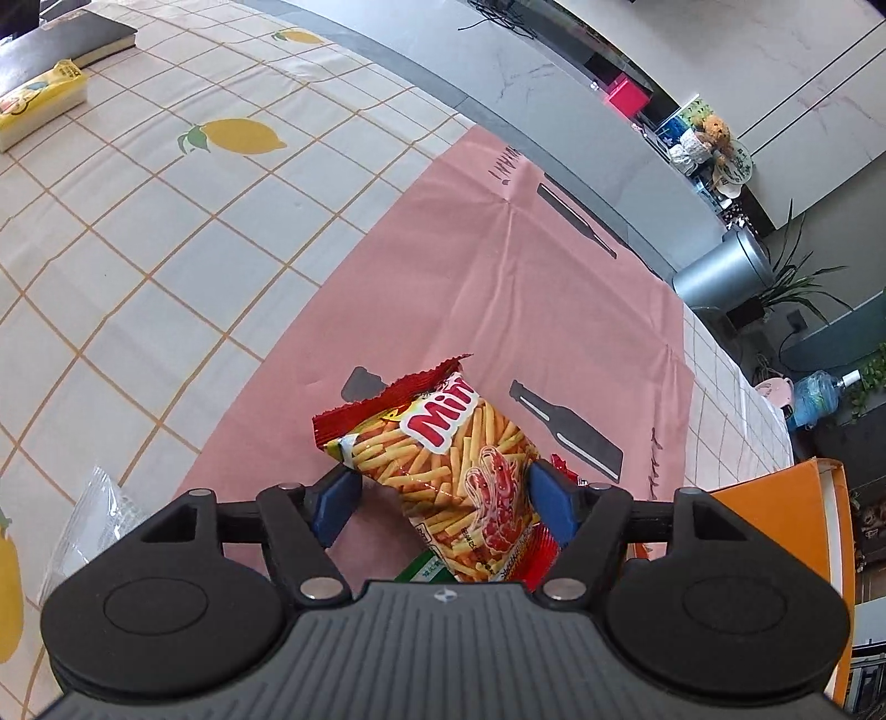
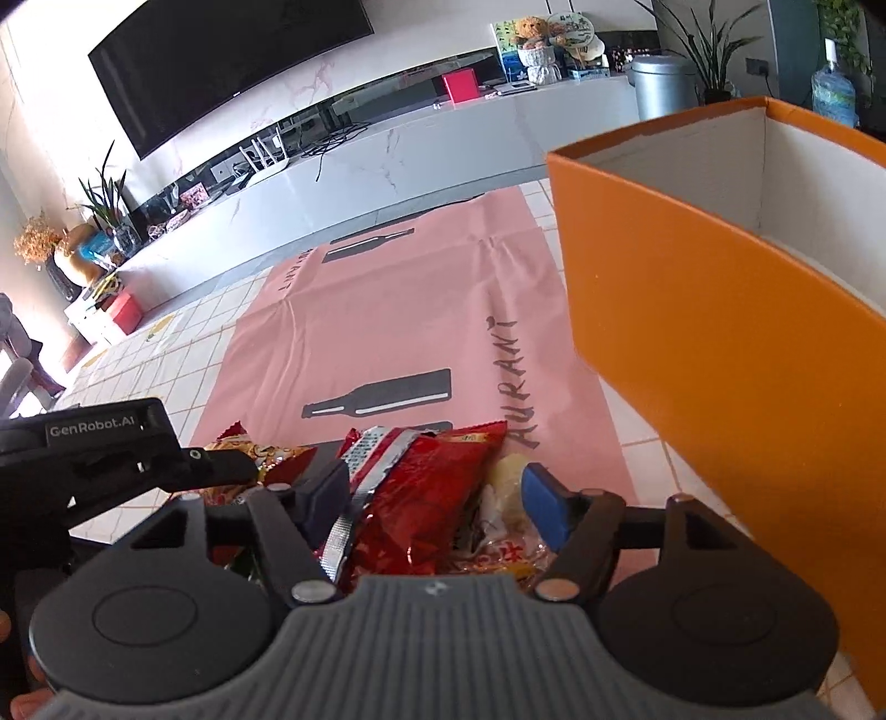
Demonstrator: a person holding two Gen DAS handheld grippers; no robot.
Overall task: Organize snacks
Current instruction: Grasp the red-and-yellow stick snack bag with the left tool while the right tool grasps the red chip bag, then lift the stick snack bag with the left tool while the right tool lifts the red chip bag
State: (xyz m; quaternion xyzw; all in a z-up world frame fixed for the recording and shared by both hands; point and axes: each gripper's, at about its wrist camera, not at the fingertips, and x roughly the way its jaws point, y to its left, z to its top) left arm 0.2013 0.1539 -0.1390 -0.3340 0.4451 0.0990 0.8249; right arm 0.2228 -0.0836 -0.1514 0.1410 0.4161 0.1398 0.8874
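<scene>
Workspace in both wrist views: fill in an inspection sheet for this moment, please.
Surface: lemon-print checked tablecloth under a pink mat with bottle prints.
Job's things: shrimp-stick bag, red snack bag and a pale packet on the mat; open orange box beside it.
Clutter: yellow tissue pack, dark book.
Grippers: left tool open around the shrimp-stick bag; right tool open over the red snack bag.
Cables: some on the TV counter.
Surroundings: TV, plants, metal bin.

Home living room, wall television [image 2: 221,61], houseplants [image 2: 714,50], lemon-print tablecloth [image 1: 138,232]
</scene>
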